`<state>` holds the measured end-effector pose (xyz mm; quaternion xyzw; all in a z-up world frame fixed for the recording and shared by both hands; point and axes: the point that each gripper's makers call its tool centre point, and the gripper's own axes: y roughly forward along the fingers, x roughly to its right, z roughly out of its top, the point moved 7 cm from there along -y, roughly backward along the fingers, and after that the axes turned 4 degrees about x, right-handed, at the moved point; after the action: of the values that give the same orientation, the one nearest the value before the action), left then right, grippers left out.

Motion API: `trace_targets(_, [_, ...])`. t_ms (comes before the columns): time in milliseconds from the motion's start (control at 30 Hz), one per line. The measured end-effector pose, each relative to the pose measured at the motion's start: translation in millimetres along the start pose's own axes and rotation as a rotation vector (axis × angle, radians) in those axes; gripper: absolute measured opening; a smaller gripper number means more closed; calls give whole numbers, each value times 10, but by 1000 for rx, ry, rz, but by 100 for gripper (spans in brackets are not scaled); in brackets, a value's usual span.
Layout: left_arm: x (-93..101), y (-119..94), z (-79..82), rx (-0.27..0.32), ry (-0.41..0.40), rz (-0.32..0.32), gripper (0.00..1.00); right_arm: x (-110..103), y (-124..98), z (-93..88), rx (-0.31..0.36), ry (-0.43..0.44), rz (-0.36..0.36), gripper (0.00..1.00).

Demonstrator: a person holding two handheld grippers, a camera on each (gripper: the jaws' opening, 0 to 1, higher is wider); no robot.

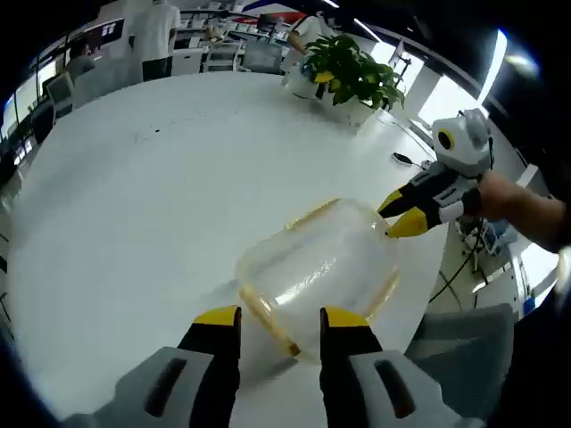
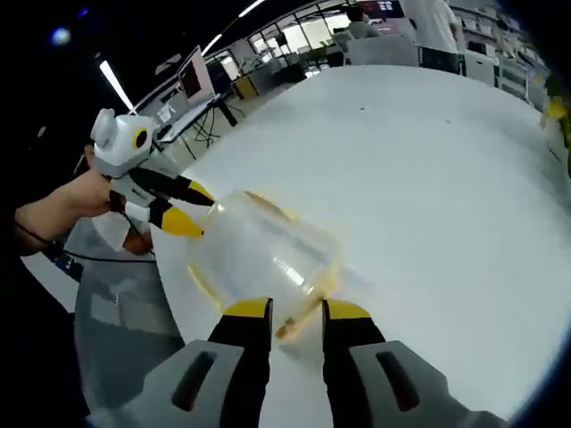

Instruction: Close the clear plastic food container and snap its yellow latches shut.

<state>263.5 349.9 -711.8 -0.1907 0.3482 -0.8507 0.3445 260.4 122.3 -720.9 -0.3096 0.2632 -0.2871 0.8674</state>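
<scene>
- The clear plastic food container [image 1: 319, 267] lies on the white table [image 1: 134, 223], near the table's edge, between the two grippers.
- The container appears tipped or upturned, its rounded clear body toward both cameras; whether the lid is seated cannot be told.
- A yellow rim or seal band [image 1: 268, 316] runs around the container; in the right gripper view the same container [image 2: 263, 254] is blurred, with yellow showing along its lower edge.
- The left gripper [image 1: 281, 319] sits at the bottom of the left gripper view. Its yellow-tipped jaws stand apart, with the near edge of the container between them; contact cannot be confirmed.
- The right gripper [image 2: 297, 310] sits at the bottom of the right gripper view. Its jaws stand apart, with the container's near edge in the gap; whether they touch it cannot be told.
- In the left gripper view the right gripper enters from the right, held by a hand [image 1: 513, 201], its yellow tips at the container's far side.
- In the right gripper view the left gripper enters from the left, held by a hand [image 2: 76, 198], its yellow tips against the container's side.
- A potted green plant [image 1: 352, 76] stands at the far side of the table, well apart from the container.
- A grey chair [image 2: 120, 330] stands just beside the table edge.
- People [image 1: 153, 31] stand among desks in the background.
</scene>
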Motion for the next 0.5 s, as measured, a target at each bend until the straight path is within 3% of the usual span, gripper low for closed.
trace_targets(67, [26,-22,44,17,49,-7,32,14,-19,79,23,-67,4,14])
trace_targets(167, [45,-32,91,18,133,-33,32,-17,-20,156,22,-137,44,24])
trace_targets(233, [57,-34,131,24,202,-34,32,-64,-18,230,23,-275,74,26])
trace_targets(300, [117,-26,199,42,325,-59,29,-155,3,279,8,-405,120,26])
trace_targets(400, [249,23,235,23,437,-112,28,-298,83,303,-30,-492,197,25])
trace_targets(433, [334,50,242,15,474,-139,28,-310,109,316,-40,-524,193,23])
trace_targets(500, [393,115,257,4,531,-133,28,-343,183,361,-55,-559,177,23])
